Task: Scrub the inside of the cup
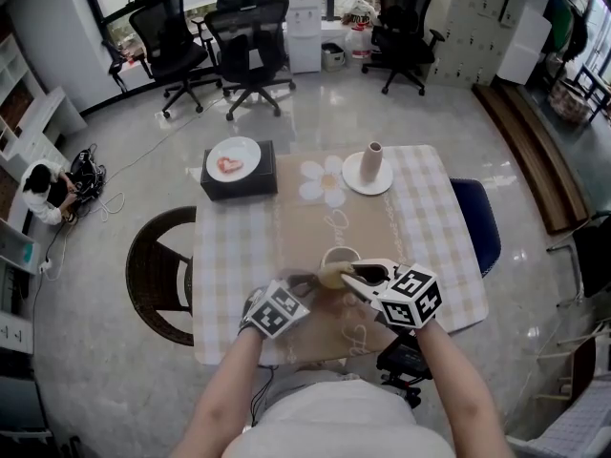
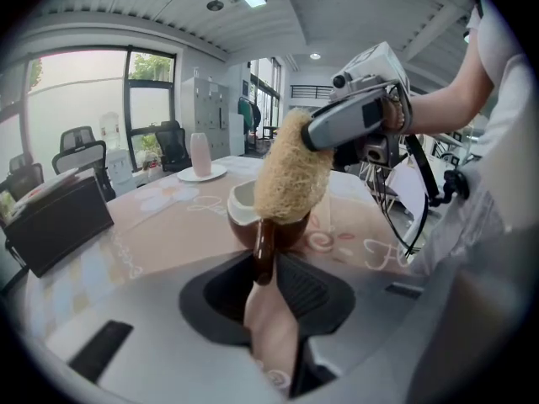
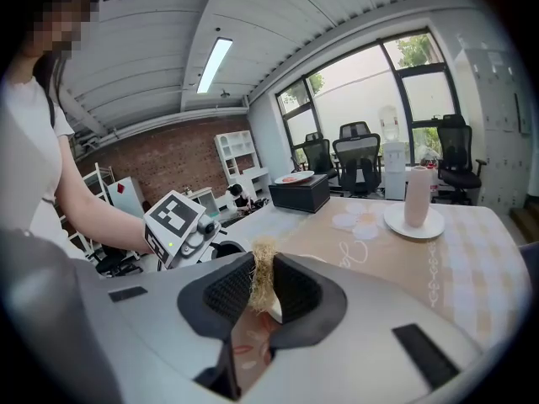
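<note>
A cup [image 1: 338, 256], brown outside and white inside [image 2: 242, 205], stands on the checked tablecloth near the table's front. My left gripper [image 1: 304, 281] is shut on the cup's brown handle [image 2: 263, 251]. From the right, my right gripper [image 1: 355, 277] is shut on a tan loofah scrubber [image 2: 290, 175], which hangs over the near side of the cup's mouth. In the right gripper view the scrubber's fibres [image 3: 262, 278] are pinched between the pads. The scrubber's lower end hides part of the rim; whether it touches the inside I cannot tell.
A pale vase on a white plate [image 1: 370, 163] stands at the table's back right. A black box bearing a plate of red food [image 1: 236, 165] sits at the back left corner. A dark round chair [image 1: 158, 270] is left of the table and a blue seat [image 1: 477, 222] is right.
</note>
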`<state>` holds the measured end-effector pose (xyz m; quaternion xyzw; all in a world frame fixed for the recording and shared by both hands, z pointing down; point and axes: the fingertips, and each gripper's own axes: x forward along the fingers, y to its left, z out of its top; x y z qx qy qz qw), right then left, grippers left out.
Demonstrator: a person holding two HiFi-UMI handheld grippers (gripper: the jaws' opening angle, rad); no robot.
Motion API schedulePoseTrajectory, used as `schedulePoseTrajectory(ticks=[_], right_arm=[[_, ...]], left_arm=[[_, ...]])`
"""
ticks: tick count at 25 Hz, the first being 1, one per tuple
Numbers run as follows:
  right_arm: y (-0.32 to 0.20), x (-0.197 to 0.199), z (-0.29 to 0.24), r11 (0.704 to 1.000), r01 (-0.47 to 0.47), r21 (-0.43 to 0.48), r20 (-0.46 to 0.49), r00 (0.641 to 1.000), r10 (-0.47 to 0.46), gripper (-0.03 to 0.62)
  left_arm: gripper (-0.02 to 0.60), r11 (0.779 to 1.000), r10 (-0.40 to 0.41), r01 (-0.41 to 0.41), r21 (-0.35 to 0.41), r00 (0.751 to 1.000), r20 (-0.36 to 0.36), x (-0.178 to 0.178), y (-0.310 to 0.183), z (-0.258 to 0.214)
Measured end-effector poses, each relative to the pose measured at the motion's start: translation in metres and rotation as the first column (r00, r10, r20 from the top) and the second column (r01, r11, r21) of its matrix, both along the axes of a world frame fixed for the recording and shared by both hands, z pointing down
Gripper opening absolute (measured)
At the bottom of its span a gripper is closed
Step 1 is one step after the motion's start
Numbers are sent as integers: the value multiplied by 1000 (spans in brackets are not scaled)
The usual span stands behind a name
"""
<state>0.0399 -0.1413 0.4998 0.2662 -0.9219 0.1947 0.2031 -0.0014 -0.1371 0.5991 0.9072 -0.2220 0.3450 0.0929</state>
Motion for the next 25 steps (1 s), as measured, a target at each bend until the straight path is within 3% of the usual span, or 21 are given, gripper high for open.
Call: schedulePoseTrajectory(ticks=[10, 17, 20, 25], right_arm=[[-1, 2, -5, 1000, -27, -5, 46, 999, 28, 67], [-9, 11, -17, 996, -80, 26, 92, 993, 77, 68], [-11, 13, -20, 995, -89, 42, 103, 991, 85, 67], [-13, 18, -18, 990, -87, 109, 53, 995, 81, 67]], left_arm=[[67, 1000, -12, 12, -22, 1000, -9, 0, -3, -3], [67, 995, -89, 84, -58, 992, -94, 2, -18, -22], [67, 988, -122, 107, -112, 984, -130, 5, -21, -30], [67, 959, -198, 154, -239, 965, -171, 9, -26, -36]])
